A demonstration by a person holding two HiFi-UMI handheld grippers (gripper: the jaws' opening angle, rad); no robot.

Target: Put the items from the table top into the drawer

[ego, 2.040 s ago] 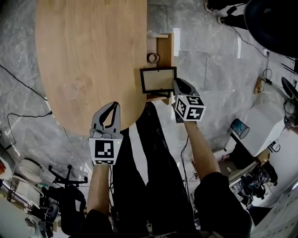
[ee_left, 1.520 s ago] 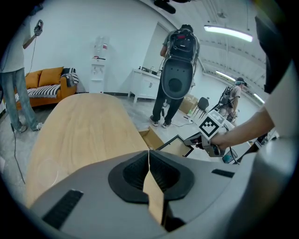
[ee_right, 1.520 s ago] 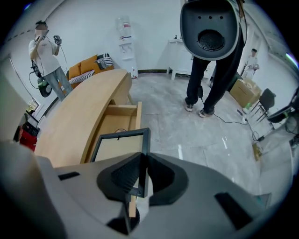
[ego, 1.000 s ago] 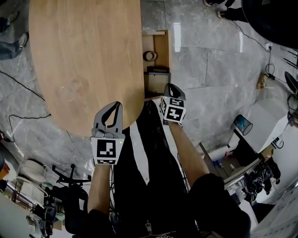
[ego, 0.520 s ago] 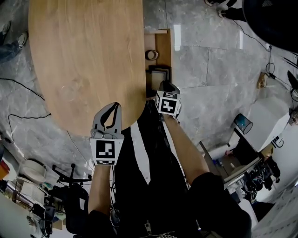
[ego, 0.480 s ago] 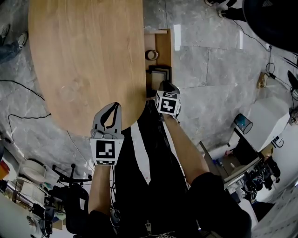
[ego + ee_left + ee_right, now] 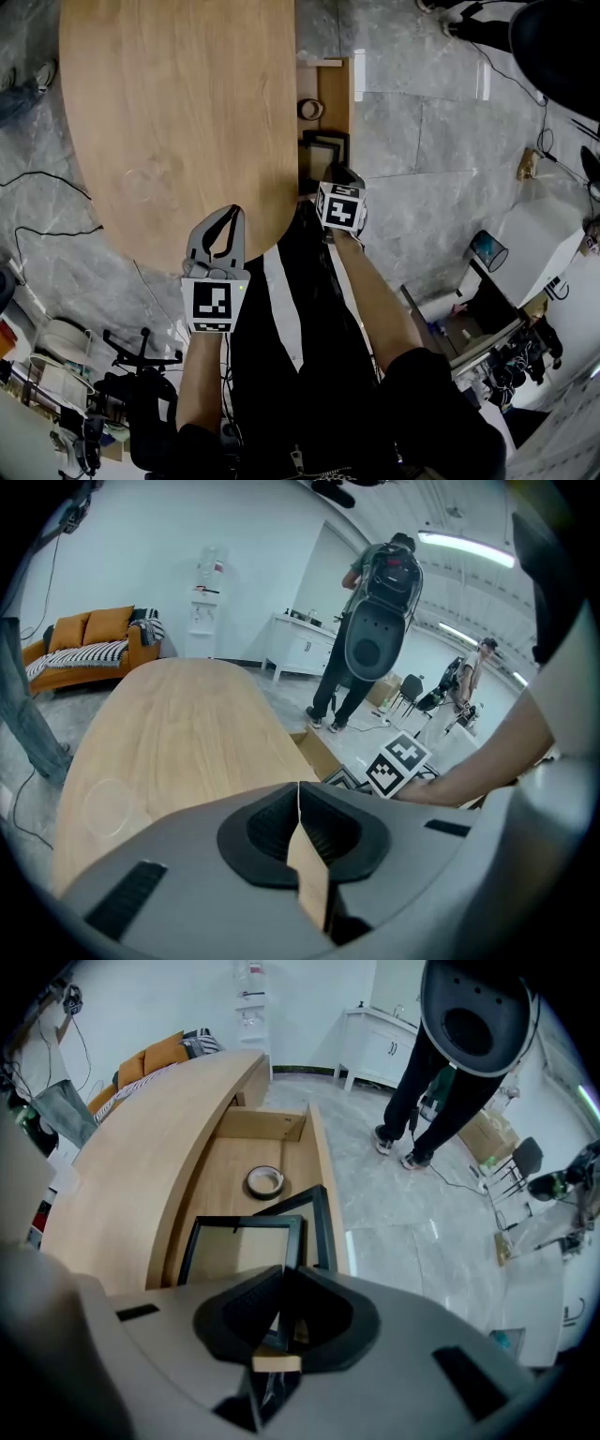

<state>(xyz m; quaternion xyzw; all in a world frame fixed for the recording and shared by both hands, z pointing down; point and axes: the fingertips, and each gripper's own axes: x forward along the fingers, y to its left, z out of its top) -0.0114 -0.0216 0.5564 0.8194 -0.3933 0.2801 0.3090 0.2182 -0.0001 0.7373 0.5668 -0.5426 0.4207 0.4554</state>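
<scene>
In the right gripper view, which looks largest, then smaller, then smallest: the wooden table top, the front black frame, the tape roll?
1. table top
2. black frame
3. tape roll
The frame is nearest the camera, which enlarges it, yet the order is plain.

in the head view the table [image 7: 178,112] is spread over the upper left of the frame, and the drawer [image 7: 336,89] is found open along its right edge, at upper centre. the tape roll [image 7: 309,110] is laid in the drawer's upper part. the frame [image 7: 325,152] is set just below it, also inside the drawer, and a second frame [image 7: 322,1206] is seen close behind it, toward the drawer's right wall. the right gripper [image 7: 341,183] is placed directly below the frames, with the frame's near edge between its jaws. the left gripper [image 7: 225,217] is held over the table's lower edge, well to the left.
</scene>
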